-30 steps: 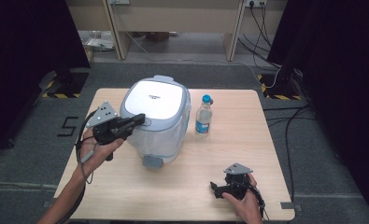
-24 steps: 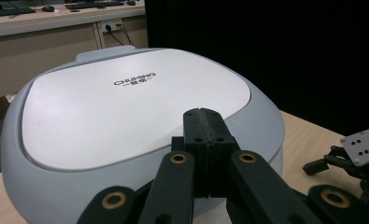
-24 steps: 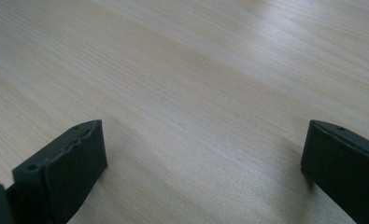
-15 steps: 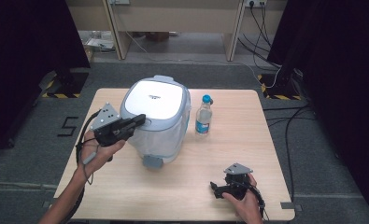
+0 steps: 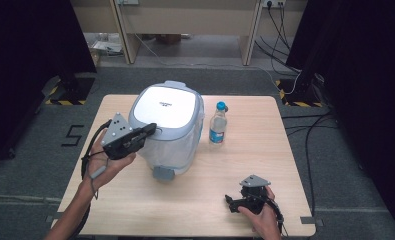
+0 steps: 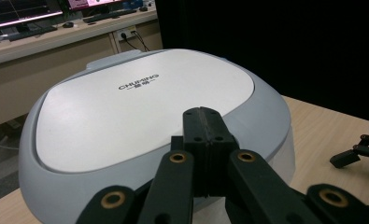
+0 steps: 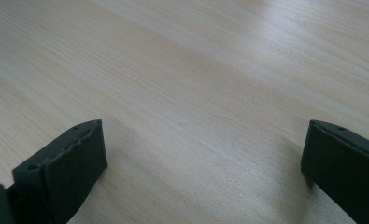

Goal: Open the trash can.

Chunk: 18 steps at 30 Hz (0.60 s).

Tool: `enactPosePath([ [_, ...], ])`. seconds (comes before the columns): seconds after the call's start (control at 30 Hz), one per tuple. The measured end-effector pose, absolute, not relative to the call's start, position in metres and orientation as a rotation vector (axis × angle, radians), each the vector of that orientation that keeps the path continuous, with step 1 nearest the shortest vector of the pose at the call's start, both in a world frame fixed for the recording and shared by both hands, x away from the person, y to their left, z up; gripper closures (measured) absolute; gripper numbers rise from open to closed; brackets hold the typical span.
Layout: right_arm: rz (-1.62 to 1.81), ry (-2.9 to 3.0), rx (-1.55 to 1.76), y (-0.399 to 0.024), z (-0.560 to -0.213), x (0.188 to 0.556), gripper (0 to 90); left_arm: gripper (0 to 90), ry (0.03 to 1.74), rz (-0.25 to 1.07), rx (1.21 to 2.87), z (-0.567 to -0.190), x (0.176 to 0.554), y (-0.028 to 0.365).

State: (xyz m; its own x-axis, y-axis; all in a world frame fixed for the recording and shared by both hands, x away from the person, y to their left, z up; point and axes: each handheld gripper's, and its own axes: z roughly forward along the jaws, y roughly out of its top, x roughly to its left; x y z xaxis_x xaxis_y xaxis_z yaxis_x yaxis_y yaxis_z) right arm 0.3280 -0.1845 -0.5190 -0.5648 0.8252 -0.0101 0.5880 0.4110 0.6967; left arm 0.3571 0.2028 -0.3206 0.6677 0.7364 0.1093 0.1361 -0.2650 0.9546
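High view: left gripper (image 5: 150,129), jaws pressed together, hovers over what looks like a grey-white appliance (image 5: 169,127) at frame centre; right gripper (image 5: 231,202), jaws spread, rests on the table (image 5: 265,150) at lower right.

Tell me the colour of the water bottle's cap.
Blue, on the water bottle's cap; the high view shows it best.

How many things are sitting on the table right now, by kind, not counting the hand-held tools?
Grey and white appliance with a closed lid: 1
Clear plastic water bottle with a blue cap and blue label: 1
Total on the light wooden table: 2
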Motion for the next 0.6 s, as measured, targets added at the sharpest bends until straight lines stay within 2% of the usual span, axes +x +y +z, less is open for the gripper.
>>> enactPosePath([
  [0.3,0.934,2.319,1.217,-0.184,-0.519,0.328,0.5,89.1,0.701,0.658,1.795,-0.316,0.36,0.204],
  [0.6,0.933,2.319,1.217,-0.185,-0.519,0.328,0.5,77.3,0.72,0.615,1.752,-0.317,0.364,0.214],
])
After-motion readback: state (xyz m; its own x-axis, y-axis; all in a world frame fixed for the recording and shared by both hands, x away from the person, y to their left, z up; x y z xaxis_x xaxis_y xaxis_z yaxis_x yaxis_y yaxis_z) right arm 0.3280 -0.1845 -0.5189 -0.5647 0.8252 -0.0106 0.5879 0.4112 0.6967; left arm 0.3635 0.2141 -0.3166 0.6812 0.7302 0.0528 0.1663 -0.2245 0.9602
